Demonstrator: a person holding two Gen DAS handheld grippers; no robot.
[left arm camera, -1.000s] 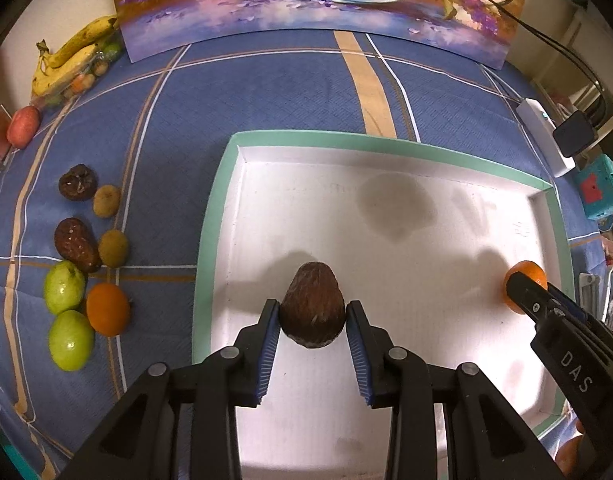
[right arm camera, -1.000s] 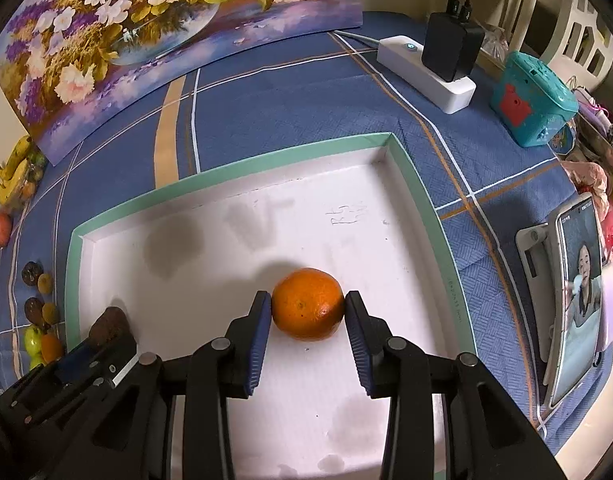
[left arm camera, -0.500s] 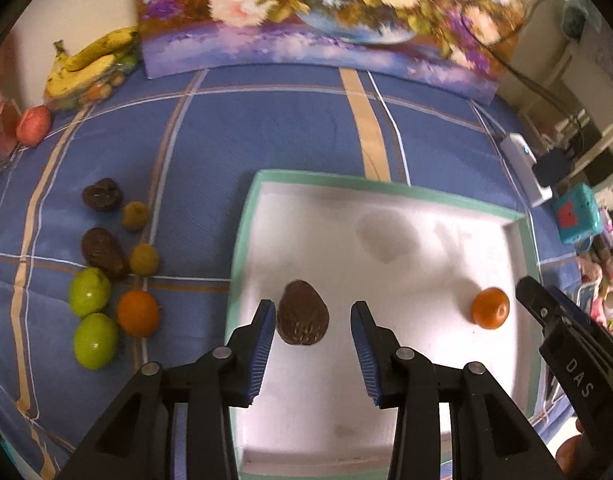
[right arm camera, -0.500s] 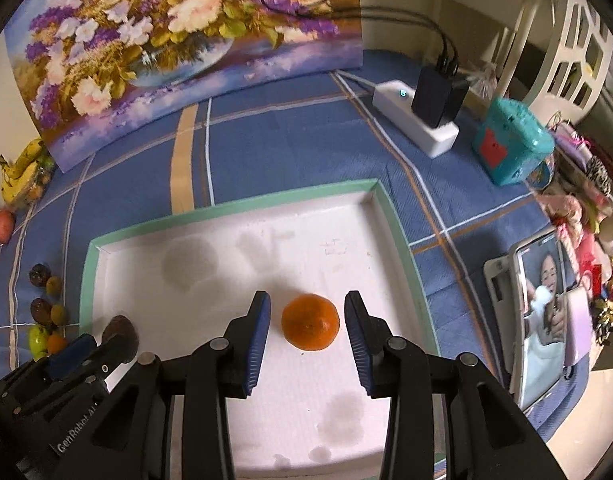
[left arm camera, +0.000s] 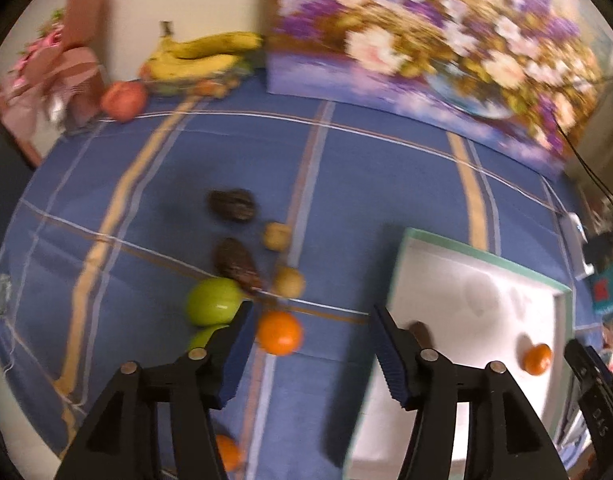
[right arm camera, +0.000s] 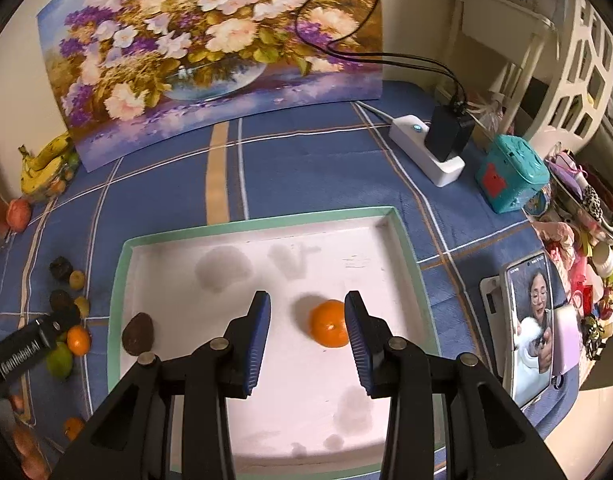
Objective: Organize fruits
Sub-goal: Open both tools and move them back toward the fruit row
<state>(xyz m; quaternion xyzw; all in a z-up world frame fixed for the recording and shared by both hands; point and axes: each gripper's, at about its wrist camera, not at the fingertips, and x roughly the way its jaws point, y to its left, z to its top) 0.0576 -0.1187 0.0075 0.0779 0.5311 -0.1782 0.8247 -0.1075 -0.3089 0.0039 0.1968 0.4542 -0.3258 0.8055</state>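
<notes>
Inside the green-rimmed tray (right arm camera: 118,280), mostly bare, lie one orange (right arm camera: 328,328) and one avocado (right arm camera: 137,334), beneath an empty, parted right gripper (right arm camera: 307,334); the left gripper (left arm camera: 309,354), opening empty, hangs over tabletop fruit.

Bare tray floor (right arm camera: 290,392) between avocado (right arm camera: 137,333) and orange (right arm camera: 328,328).

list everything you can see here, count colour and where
tray: 1, white with green rim, centre of table
orange: 1, orange, in tray, right part
avocado: 1, dark brown, in tray, by left wall
loose fruit: green, brown, yellowish and orange pieces, on cloth left of tray
bananas: 1 bunch, yellow, far left corner
painting: 1, flowers, against wall
power strip: 1, white, right rear
phone: 1, right of tray
tablecloth: 1, blue plaid
left gripper: black, blue pads, opening, empty
right gripper: black, blue pads, empty
</notes>
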